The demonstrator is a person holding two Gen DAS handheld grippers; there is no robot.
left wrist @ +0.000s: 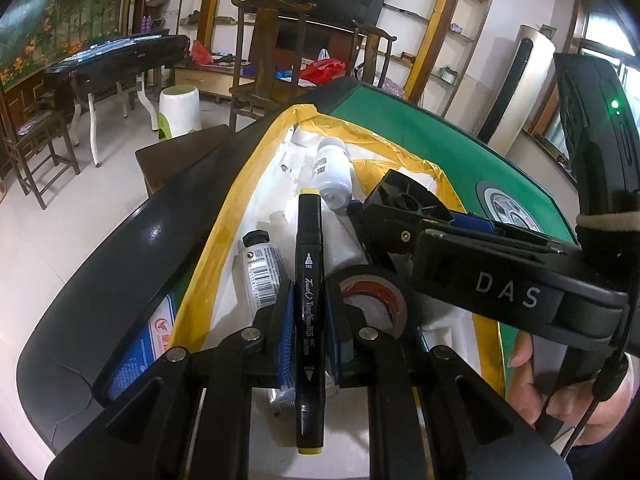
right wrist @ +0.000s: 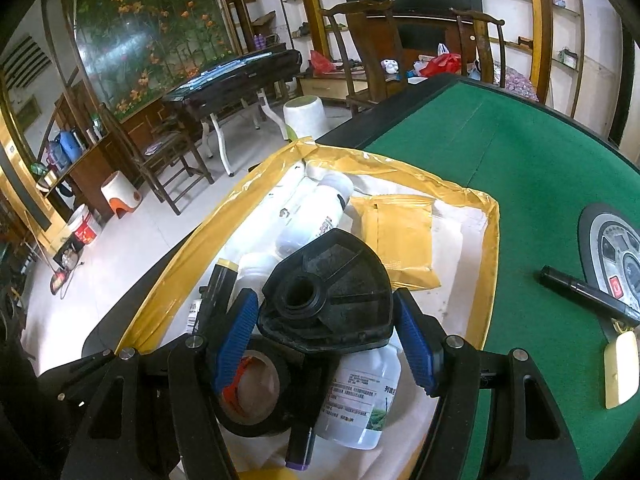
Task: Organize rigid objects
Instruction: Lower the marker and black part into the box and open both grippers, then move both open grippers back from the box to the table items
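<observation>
Your left gripper [left wrist: 308, 316] is clamped on a black marker [left wrist: 309, 312], held lengthwise over the yellow-rimmed box [left wrist: 224, 216]. Your right gripper [right wrist: 326, 320] grips a black fan-shaped part [right wrist: 336, 284] between its blue pads [right wrist: 414, 344]. Beneath lie a tape roll [right wrist: 252, 392] at 7 o'clock and a labelled bottle [right wrist: 360, 392]; at 12 o'clock, a white bottle [right wrist: 316, 216]. A second marker [right wrist: 588, 296] rests on the green table [right wrist: 500, 152] at 3 o'clock.

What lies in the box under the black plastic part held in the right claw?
Under the black plastic part in the right claw, the box is crowded: a tape roll and a labelled white bottle lie directly beneath.
</observation>
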